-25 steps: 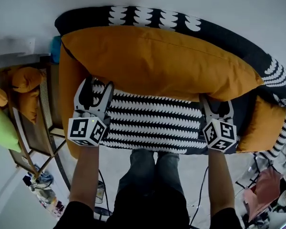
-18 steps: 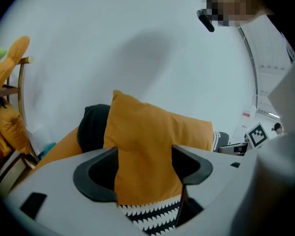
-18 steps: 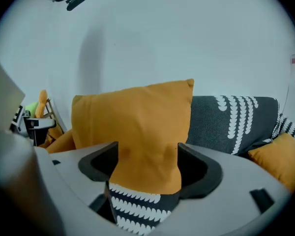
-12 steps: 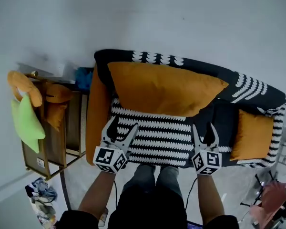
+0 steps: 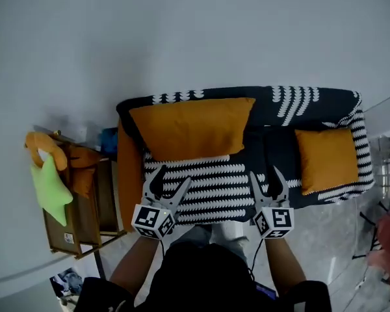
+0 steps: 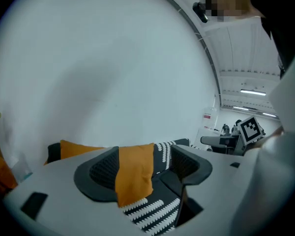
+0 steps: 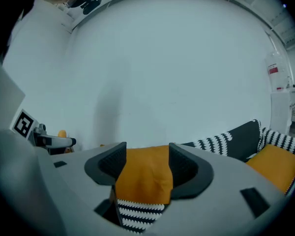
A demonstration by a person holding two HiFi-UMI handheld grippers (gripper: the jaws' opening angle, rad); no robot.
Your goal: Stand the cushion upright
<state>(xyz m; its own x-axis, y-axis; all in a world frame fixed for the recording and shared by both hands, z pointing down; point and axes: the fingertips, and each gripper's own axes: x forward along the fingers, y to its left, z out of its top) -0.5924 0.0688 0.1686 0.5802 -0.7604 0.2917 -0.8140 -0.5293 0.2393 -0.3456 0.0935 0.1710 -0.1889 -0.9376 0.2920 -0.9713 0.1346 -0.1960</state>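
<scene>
A large orange cushion (image 5: 192, 127) stands on its long edge against the backrest of the black-and-white patterned sofa (image 5: 299, 99), at its left end. My left gripper (image 5: 168, 176) hovers in front of the seat, open and holding nothing. My right gripper (image 5: 268, 177) is level with it to the right, also open; its jaws have just been closing, with nothing between them. Both are clear of the cushion. In the left gripper view the cushion (image 6: 135, 173) shows far off between the jaws, and likewise in the right gripper view (image 7: 145, 181).
A smaller orange cushion (image 5: 326, 158) leans at the sofa's right end. A wooden rack (image 5: 71, 220) with orange and green cushions (image 5: 51, 187) stands left of the sofa. A white wall rises behind. Pink fabric (image 5: 385, 259) lies at the far right.
Both grippers have drawn back and up from the cushion's lower edge. The camera has pulled away, so the whole sofa shows. The right jaws stand narrower.
</scene>
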